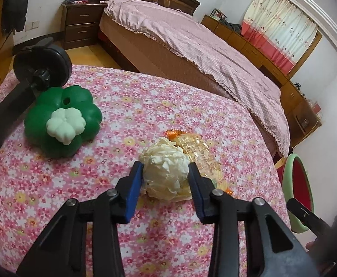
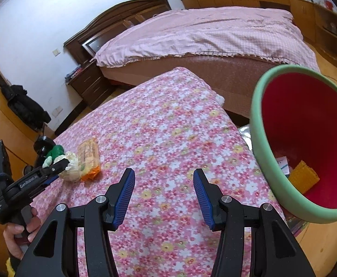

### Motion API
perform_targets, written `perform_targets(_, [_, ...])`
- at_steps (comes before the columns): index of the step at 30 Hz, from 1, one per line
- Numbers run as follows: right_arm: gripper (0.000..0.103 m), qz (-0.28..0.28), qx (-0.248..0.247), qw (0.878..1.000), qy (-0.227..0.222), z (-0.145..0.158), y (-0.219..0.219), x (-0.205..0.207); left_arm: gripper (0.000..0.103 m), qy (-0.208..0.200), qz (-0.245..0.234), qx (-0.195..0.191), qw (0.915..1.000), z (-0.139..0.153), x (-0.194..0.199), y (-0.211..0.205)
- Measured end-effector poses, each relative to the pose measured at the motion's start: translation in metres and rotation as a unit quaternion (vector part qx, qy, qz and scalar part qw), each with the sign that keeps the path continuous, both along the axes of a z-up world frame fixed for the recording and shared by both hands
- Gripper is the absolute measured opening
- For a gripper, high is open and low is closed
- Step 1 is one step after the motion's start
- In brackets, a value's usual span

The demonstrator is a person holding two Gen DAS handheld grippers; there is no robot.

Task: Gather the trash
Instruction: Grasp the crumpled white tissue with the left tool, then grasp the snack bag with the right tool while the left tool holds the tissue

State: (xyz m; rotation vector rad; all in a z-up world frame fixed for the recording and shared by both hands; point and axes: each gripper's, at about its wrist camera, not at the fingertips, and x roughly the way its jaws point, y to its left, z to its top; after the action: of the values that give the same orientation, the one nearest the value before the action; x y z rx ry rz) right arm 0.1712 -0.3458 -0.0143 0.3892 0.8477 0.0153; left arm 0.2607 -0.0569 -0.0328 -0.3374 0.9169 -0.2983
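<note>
A crumpled cream paper ball [image 1: 165, 169] lies on the floral tablecloth [image 1: 122, 120]. My left gripper [image 1: 166, 169] has its blue pads against both sides of the ball, shut on it. A clear plastic wrapper with orange ends [image 1: 194, 151] lies just behind the ball. In the right wrist view the ball [image 2: 72, 167] and wrapper [image 2: 88, 158] show at the left, with the left gripper [image 2: 63, 164] on the ball. My right gripper [image 2: 163, 177] is open and empty above the table. A red bin with a green rim [image 2: 258, 138] stands at the table's right; it holds a yellow piece and paper.
A green clover-shaped container with a pale lid [image 1: 63, 121] sits on the table's left, beside a black stand [image 1: 36, 71]. The bin also shows in the left wrist view [image 1: 293, 184]. A pink-covered bed [image 2: 203, 32] stands beyond the table.
</note>
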Motion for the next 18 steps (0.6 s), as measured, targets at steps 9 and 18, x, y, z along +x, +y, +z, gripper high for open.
perform_targets(9, [0.054, 0.057, -0.029, 0.998, 0.004, 0.006, 0.049, 0.020, 0.039, -0.026, 0.051, 0.045, 0.9974, 0.017, -0.026, 0.040])
perform_targets(18, [0.054, 0.108, -0.056, 0.992, 0.021, -0.007, 0.115, 0.047, 0.039, -0.048, 0.130, 0.078, 0.9873, 0.019, -0.047, 0.092])
